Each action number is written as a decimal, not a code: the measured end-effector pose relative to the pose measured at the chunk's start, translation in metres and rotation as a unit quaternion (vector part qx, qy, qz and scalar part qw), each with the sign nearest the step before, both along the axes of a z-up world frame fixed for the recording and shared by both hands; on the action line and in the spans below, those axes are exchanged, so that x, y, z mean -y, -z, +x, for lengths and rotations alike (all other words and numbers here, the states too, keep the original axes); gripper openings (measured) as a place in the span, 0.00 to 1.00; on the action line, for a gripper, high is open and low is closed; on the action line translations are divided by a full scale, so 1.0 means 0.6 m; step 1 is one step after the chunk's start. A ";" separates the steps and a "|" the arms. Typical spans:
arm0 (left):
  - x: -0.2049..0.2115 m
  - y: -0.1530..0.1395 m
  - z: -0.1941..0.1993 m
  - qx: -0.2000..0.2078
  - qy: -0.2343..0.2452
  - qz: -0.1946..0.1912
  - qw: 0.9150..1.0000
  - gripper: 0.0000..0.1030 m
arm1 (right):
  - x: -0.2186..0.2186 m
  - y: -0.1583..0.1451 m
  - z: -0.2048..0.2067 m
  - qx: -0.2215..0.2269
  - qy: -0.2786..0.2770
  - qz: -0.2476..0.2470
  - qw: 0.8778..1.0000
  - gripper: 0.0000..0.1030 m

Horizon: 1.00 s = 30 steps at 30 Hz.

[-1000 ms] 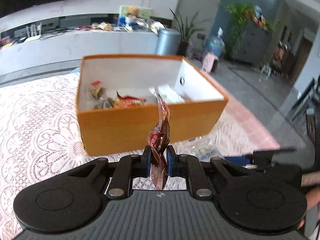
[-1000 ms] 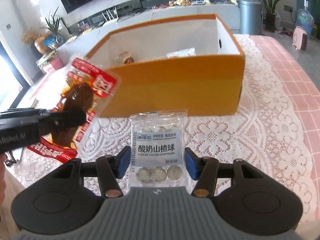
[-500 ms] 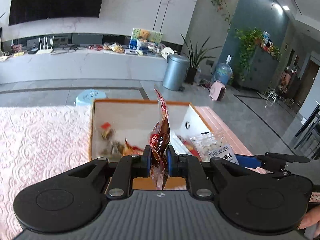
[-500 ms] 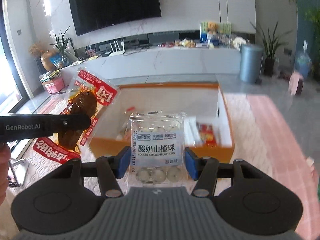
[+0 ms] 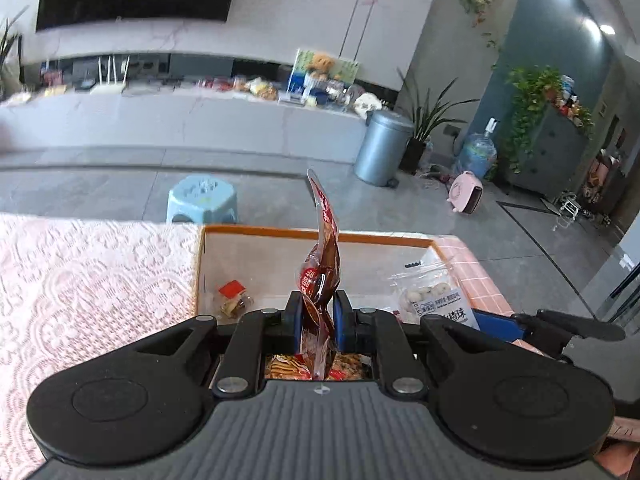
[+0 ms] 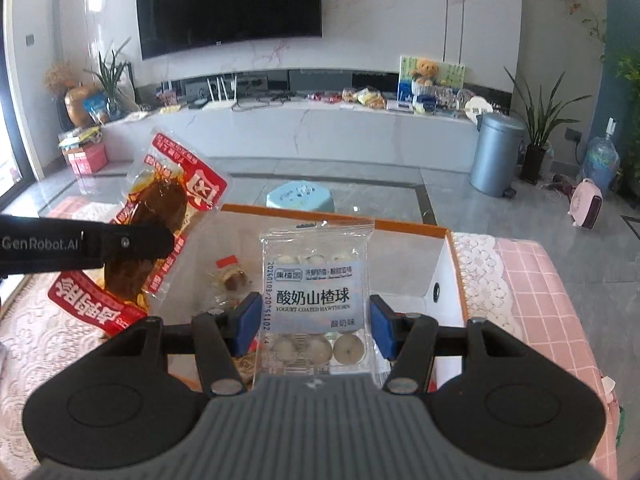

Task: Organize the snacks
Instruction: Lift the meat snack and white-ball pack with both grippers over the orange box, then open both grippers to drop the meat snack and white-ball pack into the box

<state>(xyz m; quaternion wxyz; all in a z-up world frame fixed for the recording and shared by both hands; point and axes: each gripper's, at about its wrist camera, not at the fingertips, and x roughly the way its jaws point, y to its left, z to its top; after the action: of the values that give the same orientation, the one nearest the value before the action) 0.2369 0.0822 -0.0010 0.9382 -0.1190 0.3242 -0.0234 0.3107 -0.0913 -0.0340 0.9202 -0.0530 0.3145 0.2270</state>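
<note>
Left claw (image 5: 316, 316) pinches red meat packet (image 5: 320, 276) over orange box (image 5: 320, 235). Right claw (image 6: 314, 322) grips hawthorn-ball bag (image 6: 316, 296) by its edges. Box floor mostly hidden; one small wrapped snack (image 6: 230, 274) visible.

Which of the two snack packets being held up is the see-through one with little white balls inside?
The yogurt-coated hawthorn packet, held in the right gripper. The red packet in the left gripper holds a dark brown piece instead.

Left hand-held gripper (image 5: 316, 322) pinches red snack packet (image 5: 320, 276), seemingly above orange box (image 5: 320, 234).
</note>
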 end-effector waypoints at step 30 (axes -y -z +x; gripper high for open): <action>-0.013 0.114 0.096 -0.104 -0.016 0.038 0.994 0.23 | -0.097 0.127 0.131 -0.096 -0.019 -0.073 0.993 0.57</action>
<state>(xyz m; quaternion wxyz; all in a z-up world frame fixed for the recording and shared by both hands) 0.2944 0.0899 -0.0693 0.9033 -0.0902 0.4191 0.0162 0.3894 -0.0331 -0.1104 0.8749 -0.1037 0.4162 0.2250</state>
